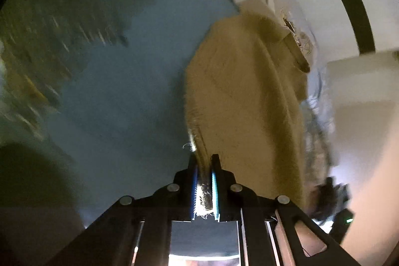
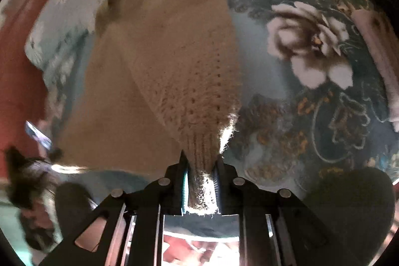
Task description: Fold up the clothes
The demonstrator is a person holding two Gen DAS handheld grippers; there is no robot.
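Left wrist view: left gripper [image 1: 205, 161] clamps beige knit sweater [image 1: 239, 96] edge above floral bedspread [image 1: 124, 91]; right gripper [image 2: 200, 161] clamps other edge, likely for folding.

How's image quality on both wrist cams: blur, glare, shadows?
Left wrist: heavy motion smear at the upper left and right edges; the tan knit garment is soft, and the left gripper clamping it is sharp.
Right wrist: the floral bedspread is fairly crisp, the left edge is smeared, there is glare on the fabric at the right gripper, and a dark shadow lower right.
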